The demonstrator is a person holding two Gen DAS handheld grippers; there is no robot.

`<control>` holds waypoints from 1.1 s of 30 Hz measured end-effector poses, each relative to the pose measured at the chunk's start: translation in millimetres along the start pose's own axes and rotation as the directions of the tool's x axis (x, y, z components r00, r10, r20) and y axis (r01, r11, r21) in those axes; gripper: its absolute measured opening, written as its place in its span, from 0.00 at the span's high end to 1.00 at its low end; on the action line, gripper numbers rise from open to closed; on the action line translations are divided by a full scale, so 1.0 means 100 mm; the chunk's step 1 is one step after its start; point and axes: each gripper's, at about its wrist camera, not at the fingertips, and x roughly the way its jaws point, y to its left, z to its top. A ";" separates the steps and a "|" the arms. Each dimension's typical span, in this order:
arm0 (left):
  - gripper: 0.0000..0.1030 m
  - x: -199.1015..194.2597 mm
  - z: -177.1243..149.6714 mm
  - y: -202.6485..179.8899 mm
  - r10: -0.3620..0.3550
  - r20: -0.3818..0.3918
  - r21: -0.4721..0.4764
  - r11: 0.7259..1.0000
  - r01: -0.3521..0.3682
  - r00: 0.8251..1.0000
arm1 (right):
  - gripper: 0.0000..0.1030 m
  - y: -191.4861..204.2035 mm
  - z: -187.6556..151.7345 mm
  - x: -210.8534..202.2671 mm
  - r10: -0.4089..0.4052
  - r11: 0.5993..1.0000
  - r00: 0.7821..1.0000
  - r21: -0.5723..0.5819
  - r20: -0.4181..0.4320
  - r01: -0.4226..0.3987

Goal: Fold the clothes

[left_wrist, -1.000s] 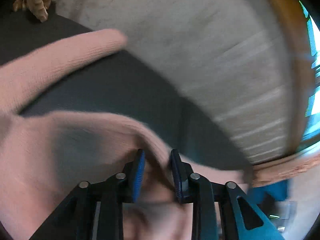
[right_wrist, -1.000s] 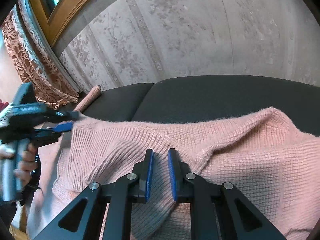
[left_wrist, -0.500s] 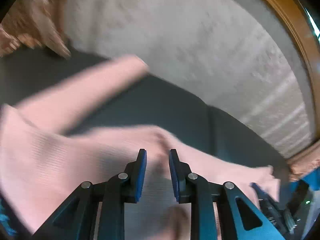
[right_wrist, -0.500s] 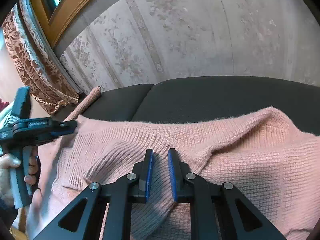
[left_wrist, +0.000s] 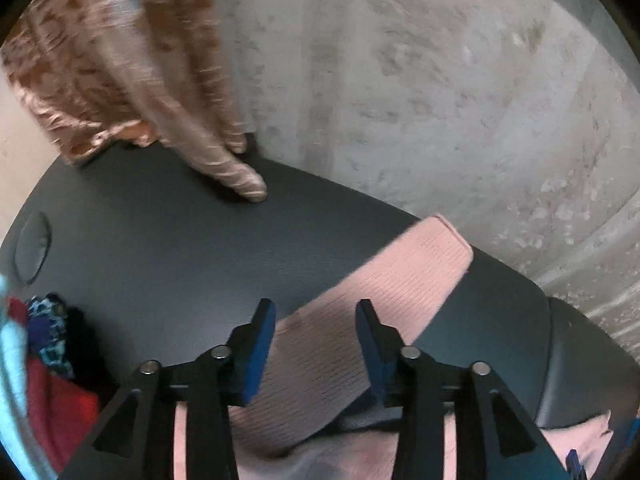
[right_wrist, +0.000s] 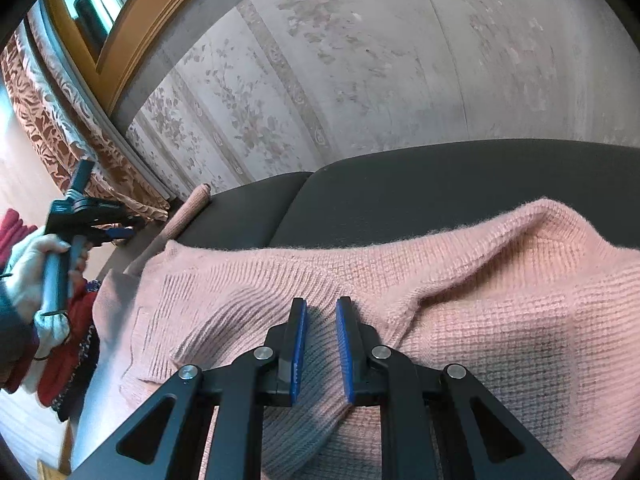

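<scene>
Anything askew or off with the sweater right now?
Nothing damaged. The pink sweater lies rumpled on the dark couch, with a raised ridge along its far edge. One sleeve stretches out diagonally under the left gripper, whose jaws are open. The right gripper pinches a fold.

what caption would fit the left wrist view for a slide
Open left hand-held gripper above the pink sweater's sleeve laid out across the dark sofa.

no readable text, no labels, no brands, no numbers
</scene>
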 end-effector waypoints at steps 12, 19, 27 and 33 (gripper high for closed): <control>0.49 0.46 -0.03 0.07 0.061 -0.093 0.008 0.998 -0.060 0.994 | 0.85 -0.01 0.00 0.00 0.011 1.000 1.000 0.016 0.005 -0.011; 0.93 0.11 -0.28 0.36 -0.092 -0.024 -0.183 0.979 0.086 0.996 | 0.85 -0.01 0.00 0.01 0.011 1.000 1.000 0.019 0.004 -0.011; 0.93 -0.65 -1.17 -0.17 -0.364 0.058 -0.014 0.931 0.365 0.930 | 0.85 -0.01 0.00 0.01 0.007 1.000 1.000 0.021 0.001 -0.007; 0.87 -1.22 -1.83 -0.57 -0.555 0.085 0.124 0.830 0.544 0.827 | 0.85 -0.02 0.01 0.01 0.011 0.999 1.000 0.030 -0.004 -0.011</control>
